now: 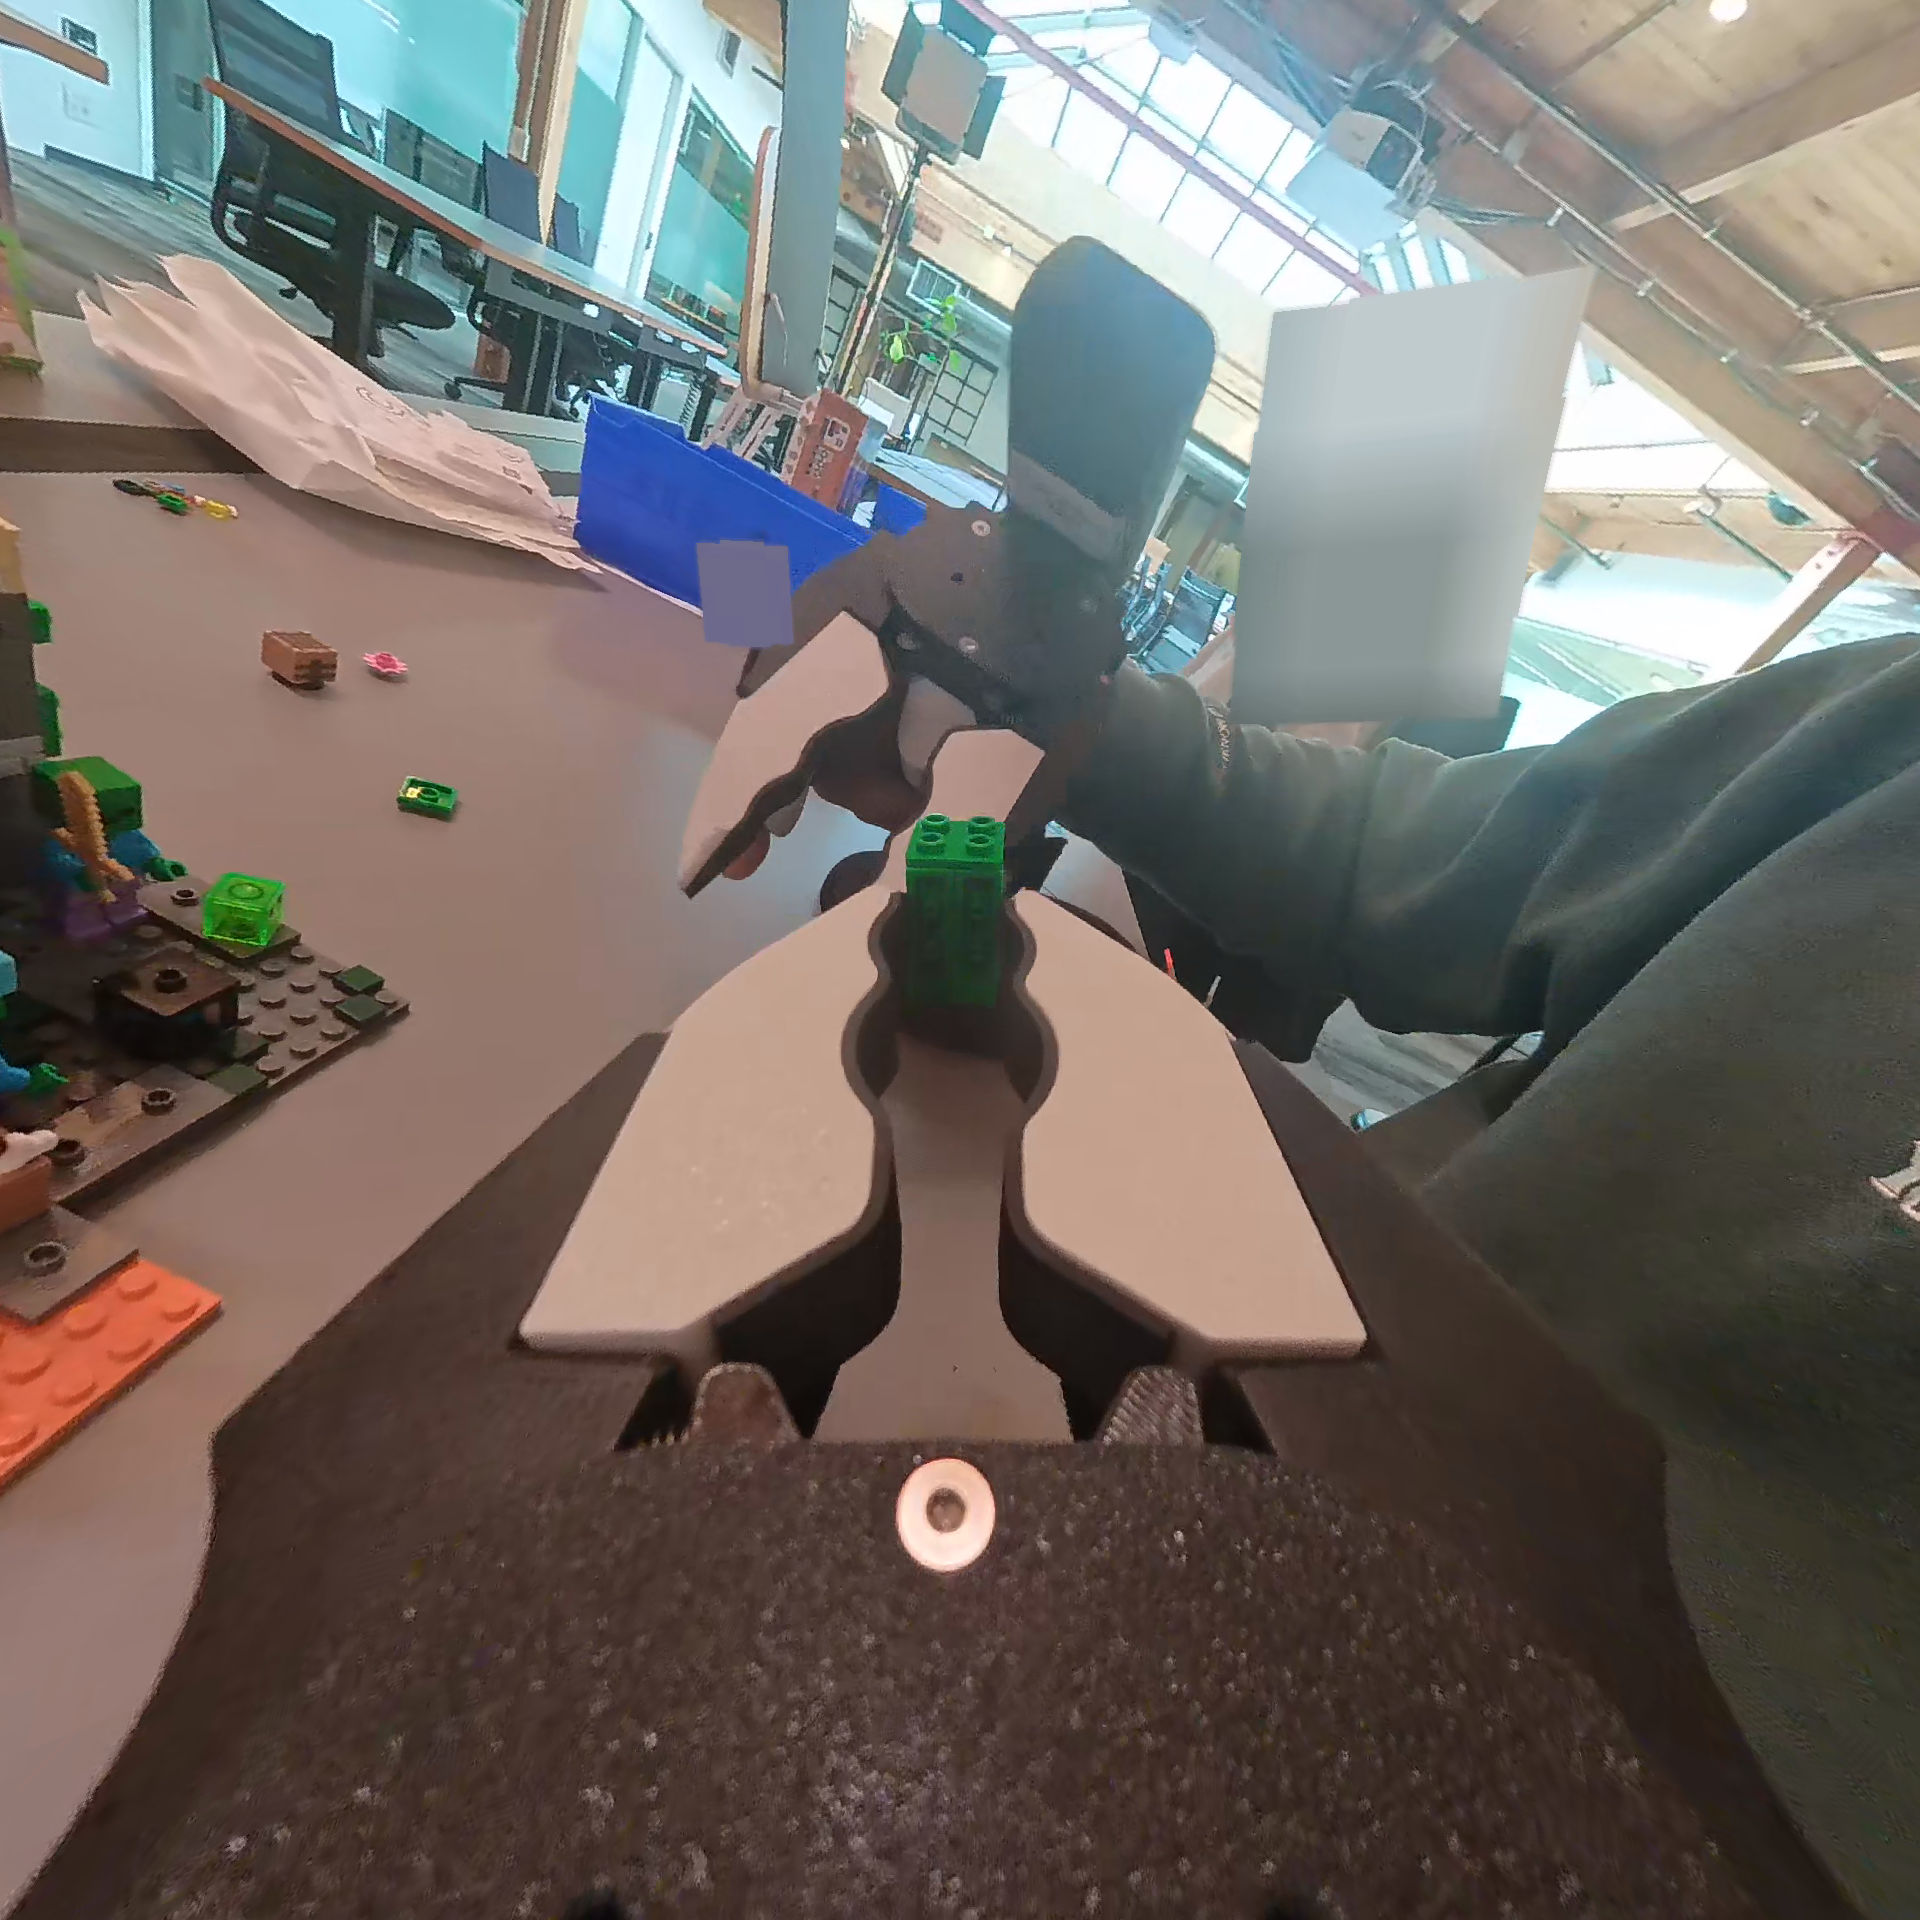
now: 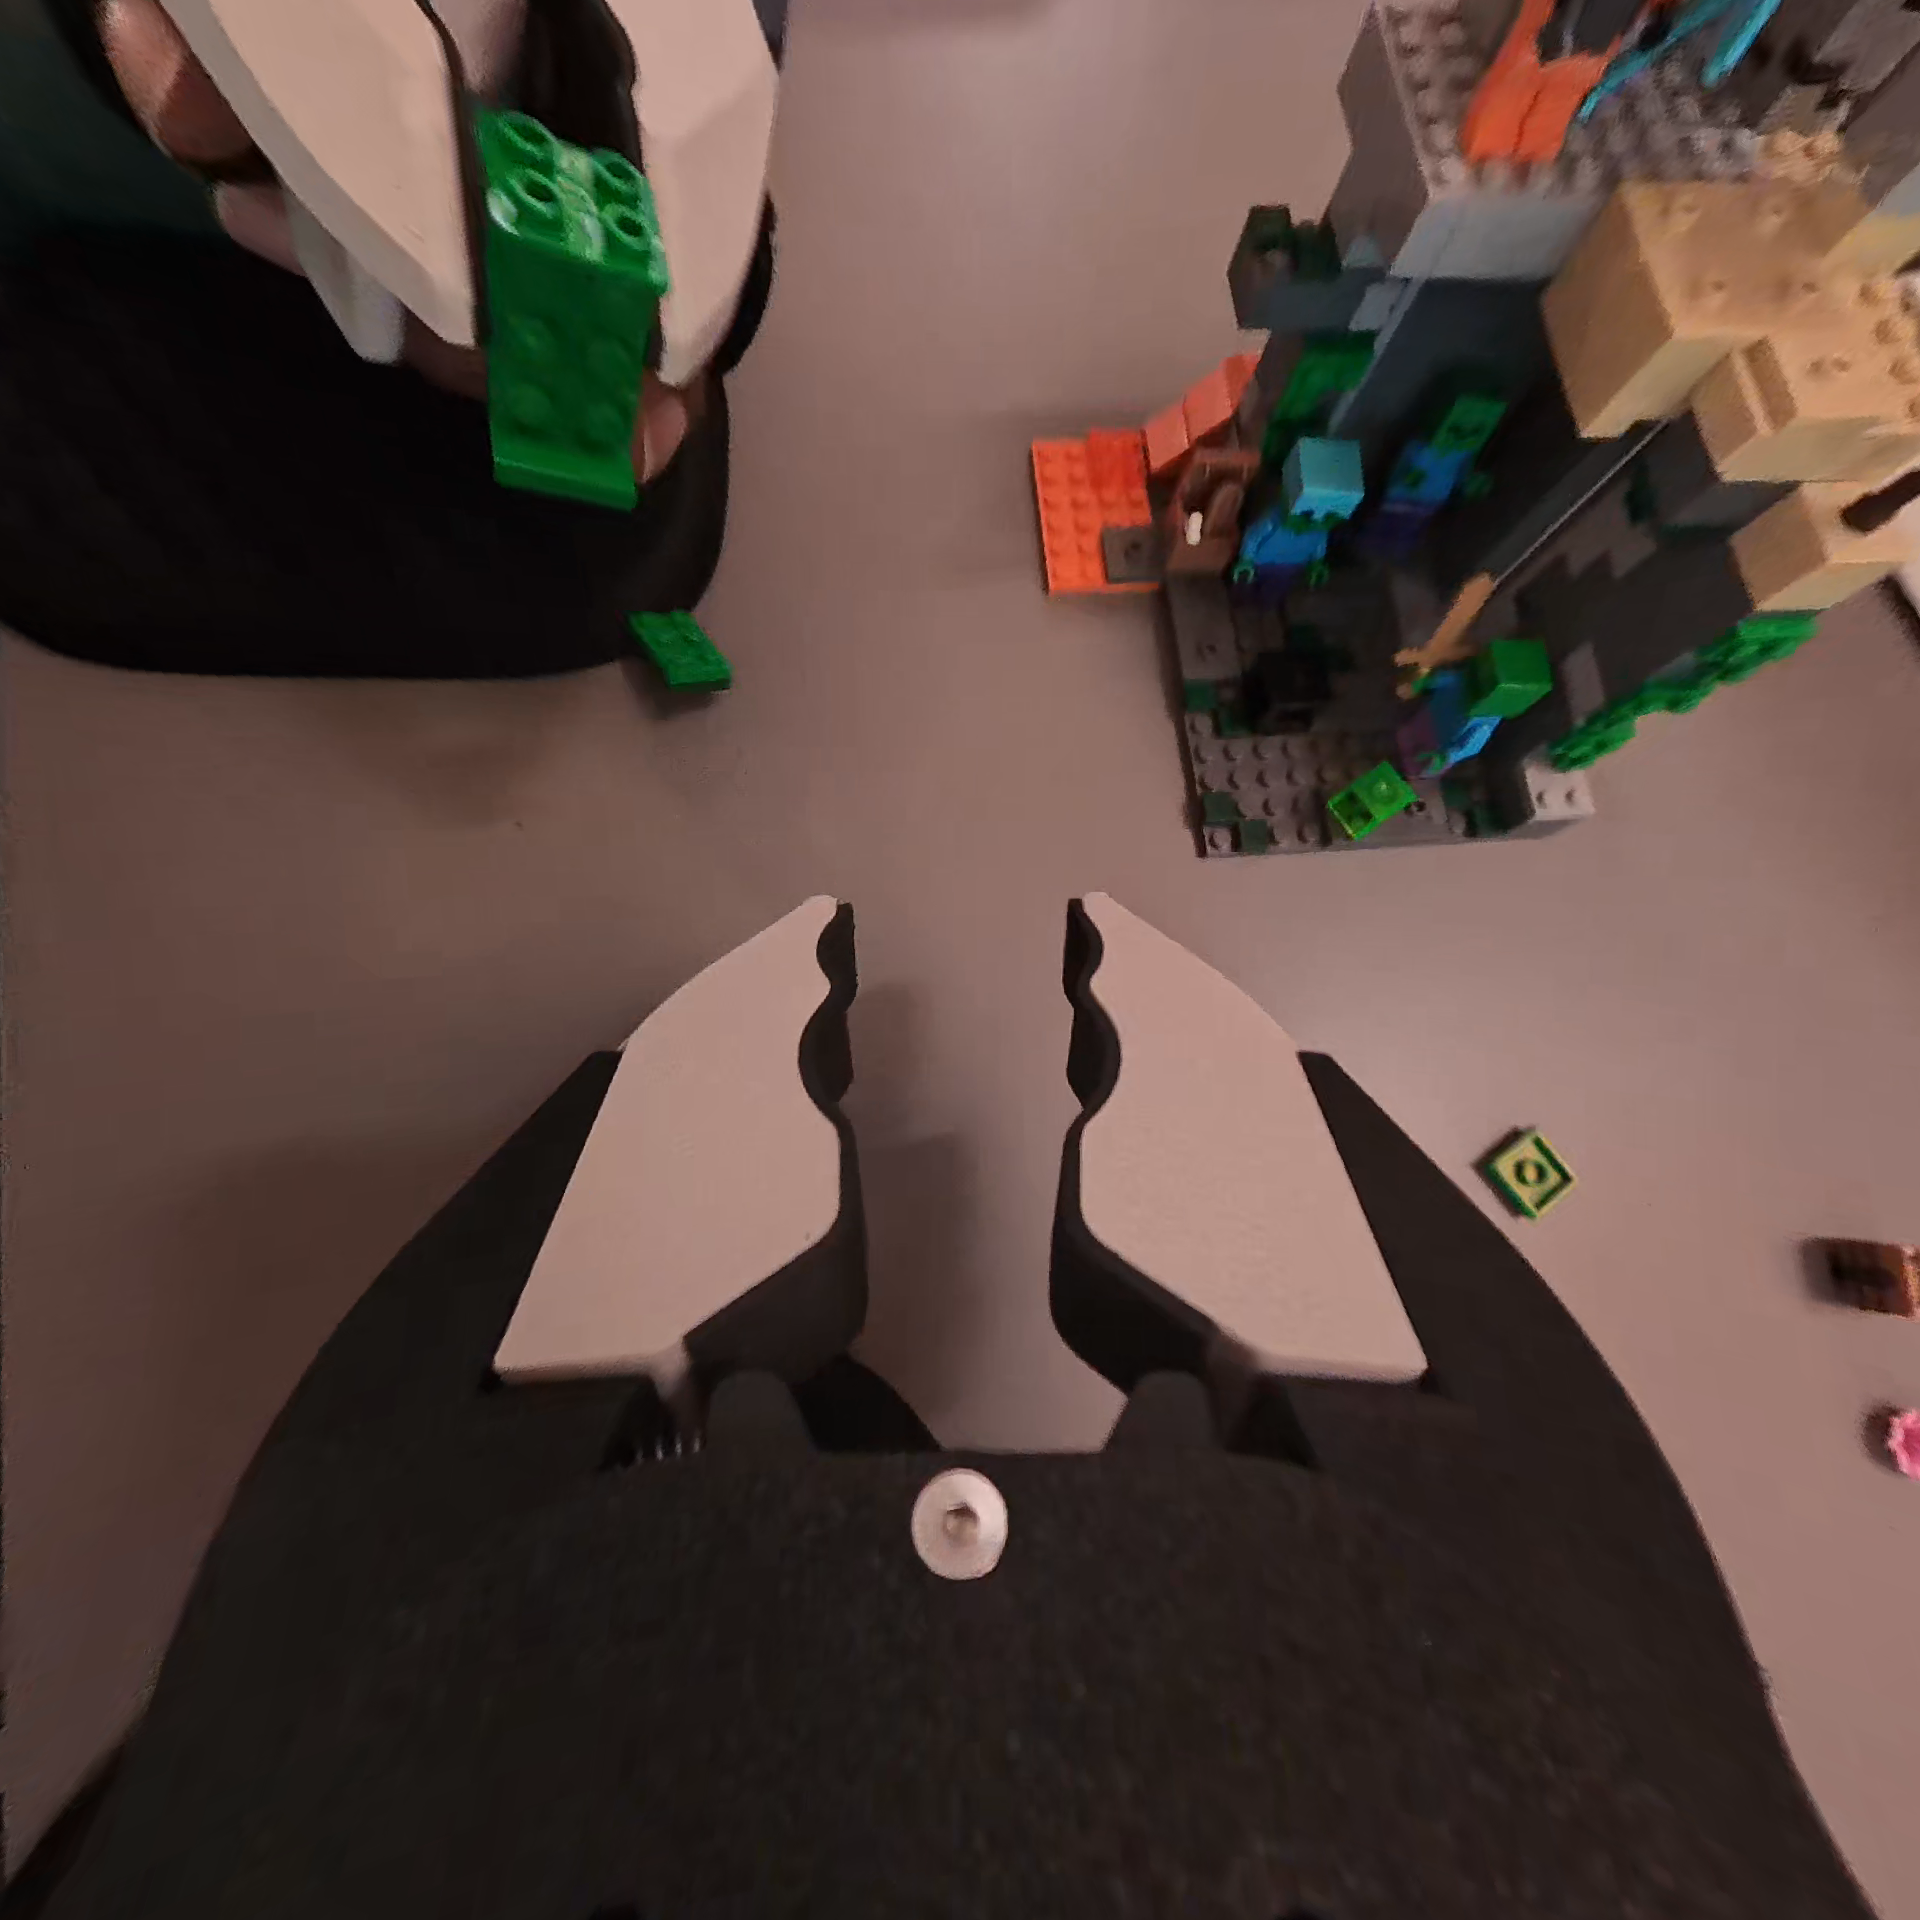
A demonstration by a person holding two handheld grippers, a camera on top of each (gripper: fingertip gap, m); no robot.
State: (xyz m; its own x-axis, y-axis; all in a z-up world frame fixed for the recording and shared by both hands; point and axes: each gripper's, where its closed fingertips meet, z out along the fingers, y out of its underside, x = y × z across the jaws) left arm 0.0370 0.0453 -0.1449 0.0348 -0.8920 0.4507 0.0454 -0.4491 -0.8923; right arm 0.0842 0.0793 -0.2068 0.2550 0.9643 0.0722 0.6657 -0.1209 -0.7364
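While the left gripper (image 1: pixel 954 935) pinches a green block stack (image 1: pixel 954 914) between its fingers (image 1: pixel 769 1122), the stack's long side runs along the fingers and its bumpy end points away from the camera, up off the grey bench (image 1: pixel 520 748). The right gripper (image 2: pixel 961 914) hangs above the bench, pointing down, its fingers spread with nothing between them. Only the right wrist view shows the whole brick castle (image 2: pixel 1507 468) and a flat green brick (image 2: pixel 681 649) under the stack.
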